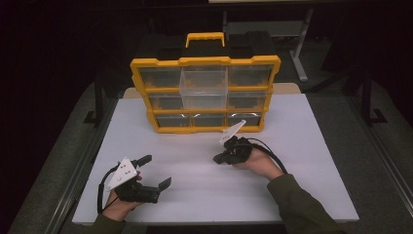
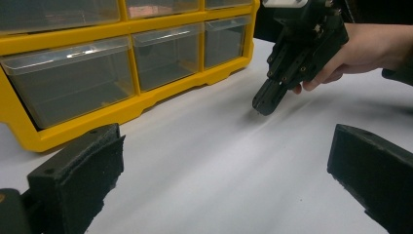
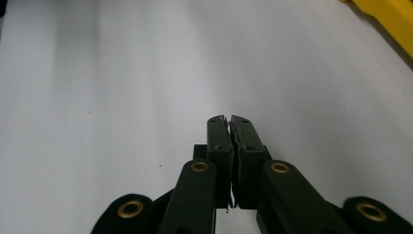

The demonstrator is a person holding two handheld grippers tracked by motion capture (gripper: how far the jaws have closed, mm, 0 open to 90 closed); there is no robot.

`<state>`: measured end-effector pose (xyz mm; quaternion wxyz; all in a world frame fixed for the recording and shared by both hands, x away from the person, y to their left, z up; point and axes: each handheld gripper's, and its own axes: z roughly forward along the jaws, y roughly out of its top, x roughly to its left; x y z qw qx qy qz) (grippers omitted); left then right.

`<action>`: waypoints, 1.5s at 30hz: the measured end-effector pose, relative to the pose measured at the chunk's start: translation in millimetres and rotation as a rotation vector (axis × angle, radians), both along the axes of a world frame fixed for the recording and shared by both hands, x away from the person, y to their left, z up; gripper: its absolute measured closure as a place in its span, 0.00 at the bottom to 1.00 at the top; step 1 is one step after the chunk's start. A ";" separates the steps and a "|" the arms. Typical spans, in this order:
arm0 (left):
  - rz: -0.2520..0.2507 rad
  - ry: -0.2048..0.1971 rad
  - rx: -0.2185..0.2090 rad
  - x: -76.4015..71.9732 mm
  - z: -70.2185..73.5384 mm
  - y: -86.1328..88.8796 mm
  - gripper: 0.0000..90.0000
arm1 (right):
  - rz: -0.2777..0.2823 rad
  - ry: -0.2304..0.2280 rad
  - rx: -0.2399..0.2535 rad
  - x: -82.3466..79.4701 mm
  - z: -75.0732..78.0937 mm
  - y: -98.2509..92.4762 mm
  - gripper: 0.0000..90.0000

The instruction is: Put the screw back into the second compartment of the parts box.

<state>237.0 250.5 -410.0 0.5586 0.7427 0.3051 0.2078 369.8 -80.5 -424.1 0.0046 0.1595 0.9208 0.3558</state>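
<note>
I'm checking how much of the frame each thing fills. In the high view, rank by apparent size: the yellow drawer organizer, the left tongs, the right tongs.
1. Yellow drawer organizer, by far the largest.
2. Left tongs, open.
3. Right tongs, shut.
The left tongs are nearer the camera, so 2 and 3 are uncertain.

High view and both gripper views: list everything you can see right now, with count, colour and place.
Drawer organiser: one, yellow frame with clear drawers and a yellow handle, upright at the far middle of the table.
Middle drawer: one, clear, sticking out from the organiser's upper rows.
Table: one, white top.
Left claw: one, black, jaws open, near left of the table.
Right claw: one, black, jaws shut, tip down at the table in front of the organiser.
Hands: two, one on each claw.
</note>
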 end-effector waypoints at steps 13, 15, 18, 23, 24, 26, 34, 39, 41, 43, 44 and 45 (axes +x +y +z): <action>-0.005 0.001 -0.002 0.6 -0.2 -0.4 0.00 | -0.003 0.001 0.032 0.1 17.7 -8.8 0.96; -0.004 -0.002 0.000 1.0 0.0 0.5 0.00 | -0.015 0.007 0.035 0.2 22.5 -12.5 0.96; -0.003 -0.004 -0.002 1.4 0.1 0.7 0.00 | -0.023 0.020 0.057 0.6 28.5 -16.4 0.96; -0.005 0.002 0.000 1.6 -0.5 -1.7 0.00 | -0.042 0.026 0.073 2.0 39.2 -24.6 0.96; -0.007 0.001 0.002 1.8 -0.4 -1.7 0.00 | -0.061 0.046 0.086 0.9 42.9 -25.7 0.96; -0.009 0.000 0.006 2.0 -0.7 -1.5 0.00 | -0.059 0.024 0.083 2.8 46.8 -29.0 0.96; -0.001 0.006 -0.003 2.1 -1.0 -1.3 0.00 | -0.082 0.015 0.115 6.8 67.5 -39.5 0.96; 0.001 0.005 -0.004 1.9 -1.1 -1.3 0.00 | -0.089 -0.005 0.135 8.5 80.7 -44.3 0.96; 0.001 0.004 -0.001 1.8 -0.9 -0.6 0.00 | -0.093 -0.002 0.144 8.9 86.6 -45.5 0.96; 0.002 0.004 -0.003 1.6 -0.8 -0.5 0.00 | -0.100 -0.013 0.139 9.7 91.6 -46.2 0.96; 0.003 0.004 -0.005 1.6 -0.7 -0.6 0.00 | -0.099 -0.018 0.140 10.3 94.8 -46.8 0.96; 0.002 0.004 -0.003 1.5 -0.6 -0.7 0.00 | -0.096 -0.021 0.142 10.7 97.9 -47.5 0.96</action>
